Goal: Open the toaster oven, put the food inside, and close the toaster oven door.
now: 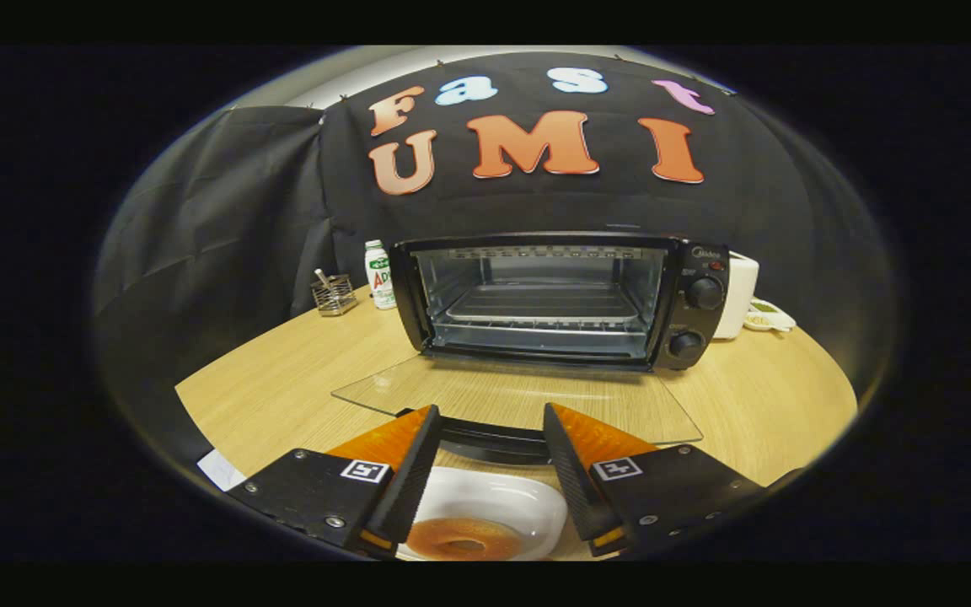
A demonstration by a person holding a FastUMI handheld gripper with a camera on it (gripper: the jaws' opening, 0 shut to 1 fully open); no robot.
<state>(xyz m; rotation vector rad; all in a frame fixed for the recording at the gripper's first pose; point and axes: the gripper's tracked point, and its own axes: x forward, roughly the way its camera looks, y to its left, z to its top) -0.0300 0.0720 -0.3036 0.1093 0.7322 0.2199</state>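
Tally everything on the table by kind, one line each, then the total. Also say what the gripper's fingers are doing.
Toaster oven, door down: 1
White dish holding a donut: 1
Donut: 1
Bottle: 1
Wire holder: 1
White appliance behind the oven: 1
Small white dish beside it: 1
Total: 7
Gripper: fingers open, holding nothing, above the white dish.

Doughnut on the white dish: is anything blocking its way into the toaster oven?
Nothing visible does. The doughnut lies between the open hand-held gripper's fingers; the glass door lies flat and open ahead, and the oven rack is bare.
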